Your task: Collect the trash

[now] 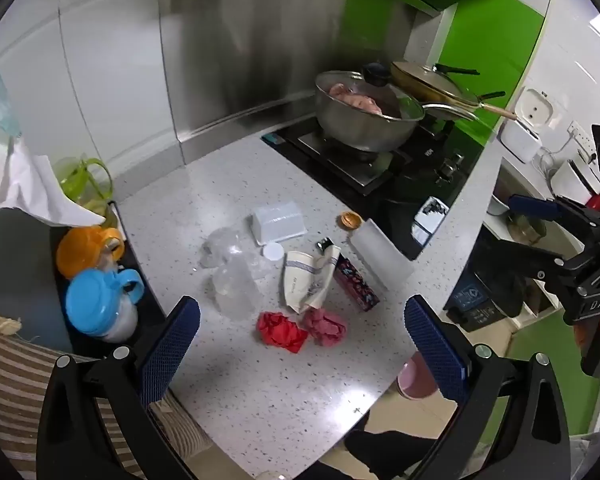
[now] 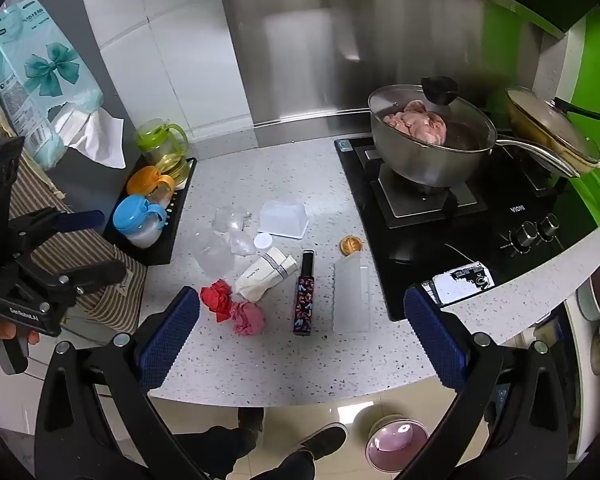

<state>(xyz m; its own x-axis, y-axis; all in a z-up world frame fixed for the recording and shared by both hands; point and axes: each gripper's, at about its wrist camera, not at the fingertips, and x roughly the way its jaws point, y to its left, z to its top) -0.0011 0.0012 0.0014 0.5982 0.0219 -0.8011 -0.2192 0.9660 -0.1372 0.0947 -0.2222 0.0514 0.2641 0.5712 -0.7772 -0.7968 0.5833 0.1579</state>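
Observation:
Trash lies scattered on the speckled white counter point(image 1: 260, 392) point(image 2: 268, 372): a red crumpled paper point(image 1: 281, 333) point(image 2: 217, 299), a pink crumpled paper point(image 1: 325, 325) point(image 2: 247, 318), a crushed white paper cup point(image 1: 305, 280) point(image 2: 265, 274), crumpled clear plastic point(image 1: 232, 276) point(image 2: 220, 240), a dark patterned box point(image 1: 356, 285) point(image 2: 305, 304), a white plastic strip point(image 1: 380, 256) point(image 2: 352, 294), a clear tub point(image 1: 278, 222) point(image 2: 284, 218), a white cap point(image 1: 273, 251) point(image 2: 263, 241) and a gold cap point(image 1: 351, 221) point(image 2: 351, 245). My left gripper point(image 1: 302, 344) and right gripper point(image 2: 302, 340) are open and empty, above the counter's front edge.
A stove point(image 2: 460, 216) with a lidded steel pot point(image 2: 432, 140) and a pan point(image 2: 548, 128) is at the right. A black tray point(image 2: 168, 232) with blue-, orange- and green-lidded jars is at the left. A pink bin point(image 2: 396, 444) stands on the floor below.

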